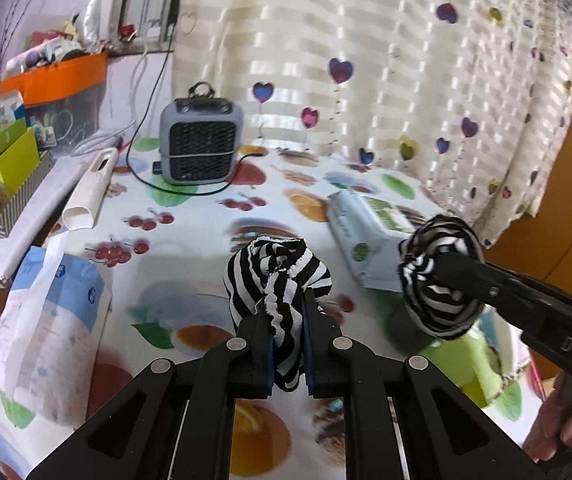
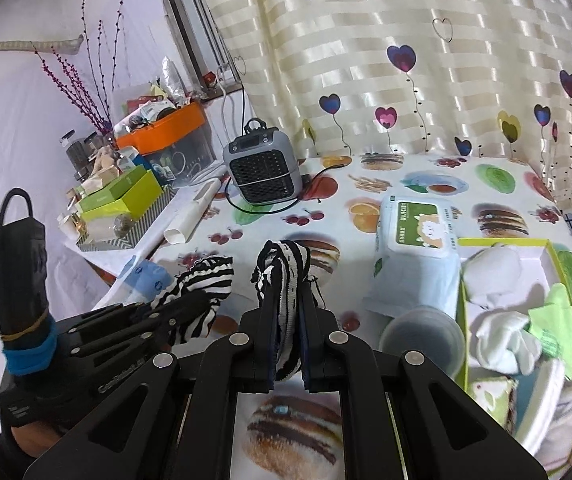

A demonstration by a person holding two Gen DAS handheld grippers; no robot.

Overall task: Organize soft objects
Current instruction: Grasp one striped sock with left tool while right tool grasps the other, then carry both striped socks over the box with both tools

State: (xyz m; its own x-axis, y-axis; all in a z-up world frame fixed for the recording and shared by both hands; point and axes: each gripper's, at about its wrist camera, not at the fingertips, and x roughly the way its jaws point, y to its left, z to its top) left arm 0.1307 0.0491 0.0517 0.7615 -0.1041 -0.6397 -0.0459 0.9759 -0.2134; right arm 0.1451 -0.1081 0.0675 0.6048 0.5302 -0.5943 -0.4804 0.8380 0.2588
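Note:
My left gripper [image 1: 288, 312] is shut on a black-and-white striped sock [image 1: 280, 276] and holds it above the fruit-print tablecloth. My right gripper [image 2: 288, 300] is shut on a second striped sock [image 2: 284, 268], also lifted. In the left wrist view the right gripper [image 1: 442, 268] comes in from the right with its bunched sock [image 1: 438, 280]. In the right wrist view the left gripper [image 2: 190, 300] sits at the left with its sock [image 2: 202, 280]. A yellow-green box [image 2: 466, 276] at the right holds white socks [image 2: 494, 268] and green cloth.
A wet-wipes pack [image 2: 414, 248] lies beside the box, a round lidded tub [image 2: 422, 336] in front of it. A grey heater [image 2: 264, 168] with a cable stands at the back. A tissue pack [image 1: 50, 320] sits left. Cluttered boxes [image 2: 122, 200] line the left edge. A curtain hangs behind.

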